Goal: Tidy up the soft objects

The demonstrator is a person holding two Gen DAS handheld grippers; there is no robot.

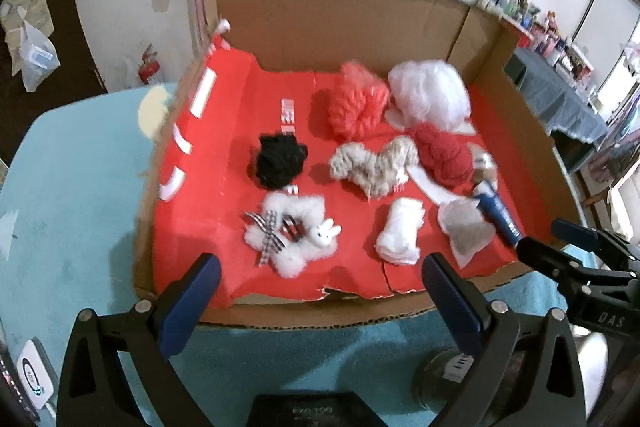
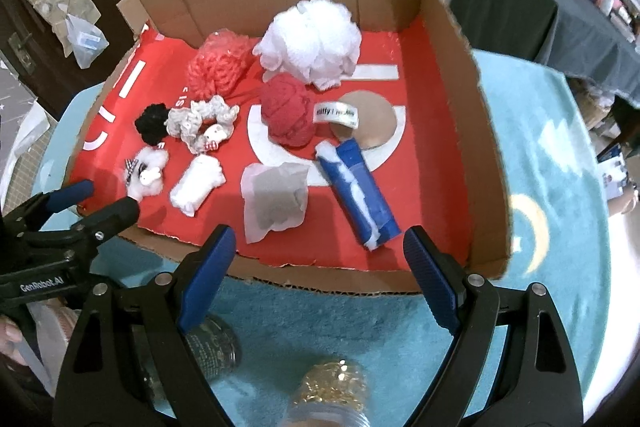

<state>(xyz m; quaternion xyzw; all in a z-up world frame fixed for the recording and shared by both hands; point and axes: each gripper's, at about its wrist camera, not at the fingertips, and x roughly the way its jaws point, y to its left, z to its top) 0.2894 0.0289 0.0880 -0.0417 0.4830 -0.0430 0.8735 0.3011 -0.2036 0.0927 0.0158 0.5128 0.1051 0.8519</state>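
Inside the red-lined cardboard box [image 2: 460, 131]: soft items loose, none gripped.
White mesh bath pouf [image 2: 310, 41], red yarn ball [image 2: 286, 115] and folded white cloth [image 2: 196, 185] lie apart on the lining. Left hand-held gripper [image 1: 320, 277] and right hand-held gripper [image 2: 320, 247] hover at the near rim over the teal-covered table [image 2: 540, 163], jaws apart, empty. Advise picking one item and closing gently on its middle.
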